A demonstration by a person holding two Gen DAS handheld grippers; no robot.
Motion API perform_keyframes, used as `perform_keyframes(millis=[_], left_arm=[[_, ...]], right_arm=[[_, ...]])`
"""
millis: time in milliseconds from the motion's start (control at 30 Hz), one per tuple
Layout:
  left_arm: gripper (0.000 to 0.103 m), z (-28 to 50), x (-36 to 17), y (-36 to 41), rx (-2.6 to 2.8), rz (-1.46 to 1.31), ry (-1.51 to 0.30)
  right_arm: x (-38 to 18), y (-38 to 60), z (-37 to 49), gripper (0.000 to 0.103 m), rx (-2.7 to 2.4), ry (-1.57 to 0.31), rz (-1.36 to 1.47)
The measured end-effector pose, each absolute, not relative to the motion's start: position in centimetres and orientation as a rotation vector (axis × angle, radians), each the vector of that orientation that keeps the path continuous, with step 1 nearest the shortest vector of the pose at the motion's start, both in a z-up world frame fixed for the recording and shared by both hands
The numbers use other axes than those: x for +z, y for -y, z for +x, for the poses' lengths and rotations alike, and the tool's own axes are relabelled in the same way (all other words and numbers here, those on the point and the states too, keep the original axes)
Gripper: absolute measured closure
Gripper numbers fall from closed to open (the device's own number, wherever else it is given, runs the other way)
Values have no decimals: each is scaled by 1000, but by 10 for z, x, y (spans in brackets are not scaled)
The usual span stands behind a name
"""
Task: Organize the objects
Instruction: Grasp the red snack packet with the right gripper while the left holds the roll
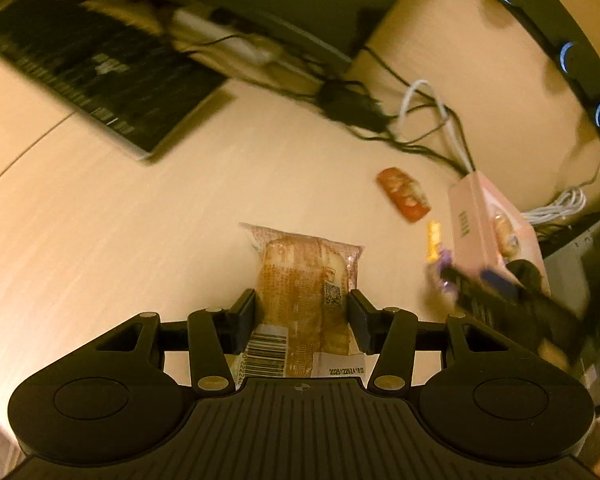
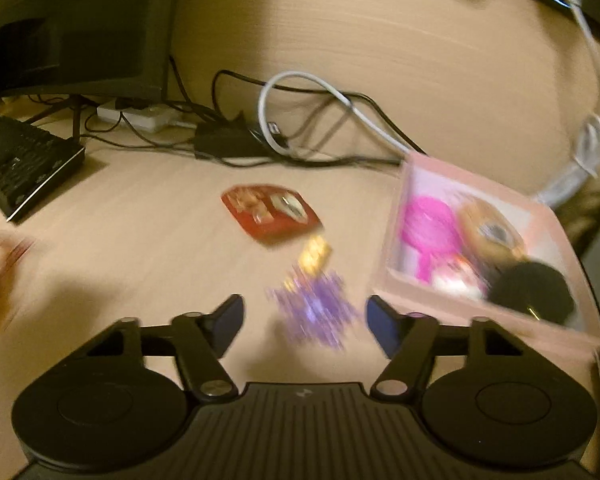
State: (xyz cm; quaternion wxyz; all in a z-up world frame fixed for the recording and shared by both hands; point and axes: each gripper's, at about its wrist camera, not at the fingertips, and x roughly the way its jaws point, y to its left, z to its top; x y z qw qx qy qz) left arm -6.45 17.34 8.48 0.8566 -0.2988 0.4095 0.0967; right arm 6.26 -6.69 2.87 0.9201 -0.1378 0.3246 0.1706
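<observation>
Risk: I carry bread pack (image 1: pixel 304 300) pinched in left gripper (image 1: pixel 302 312), only wrapper edges between pads; fast swing could let it slide. Right gripper (image 2: pixel 305 320) spread around purple packet (image 2: pixel 314 308) on desk, pads not touching; blur may hide offset, nudge toward pink box (image 2: pixel 476 240) at 2 o'clock. Both grippers angled down.

A pale wood-grain desk (image 2: pixel 140 248) carries everything. On it lie a red packet (image 2: pixel 270 214), a pink box (image 2: pixel 396 216), a keyboard (image 2: pixel 24 164) and tangled cables (image 2: pixel 300 120).
</observation>
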Motion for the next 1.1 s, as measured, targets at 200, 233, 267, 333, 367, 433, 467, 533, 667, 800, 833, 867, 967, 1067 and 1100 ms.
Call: perform_keyframes(millis=[200, 233, 267, 333, 367, 433, 467, 533, 667, 800, 833, 867, 967, 1067, 1100], left_arm=[[49, -96, 88, -190, 228, -666, -859], [49, -99, 89, -193, 228, -667, -859], [49, -102, 89, -196, 228, -671, -860], [49, -107, 87, -201, 232, -681, -863], [49, -109, 85, -205, 236, -691, -864], [49, -113, 82, -210, 246, -707, -867], [49, -114, 81, -212, 250, -713, -869], [49, -113, 78, -215, 253, -721, -872], [49, -105, 78, -214, 230, -715, -875], [49, -92, 78, -207, 192, -711, -877], [49, -88, 78, -205, 184, -712, -881], [49, -83, 78, -202, 174, -713, -886], [49, -71, 78, -191, 140, -703, -897], [49, -61, 78, -179, 107, -693, -902], [49, -58, 77, -175, 99, -692, -905]], right_arm=[[34, 27, 132, 32, 346, -685, -223], [32, 21, 144, 10, 333, -690, -210], [31, 17, 155, 4, 322, -692, -196], [25, 8, 176, 0, 324, -721, -195], [20, 3, 185, 0, 330, -750, -205], [11, -6, 194, 0, 335, -769, -236], [8, -9, 196, 0, 345, -774, -255], [3, -10, 194, 17, 378, -792, -271], [3, 6, 177, 25, 378, -787, -252], [6, 28, 138, 27, 379, -766, -269], [7, 33, 126, 27, 392, -766, -272], [9, 39, 113, 27, 406, -765, -270], [11, 58, 69, 27, 448, -773, -260], [17, 75, 32, 24, 530, -786, -267], [21, 83, 17, 21, 556, -782, -275]])
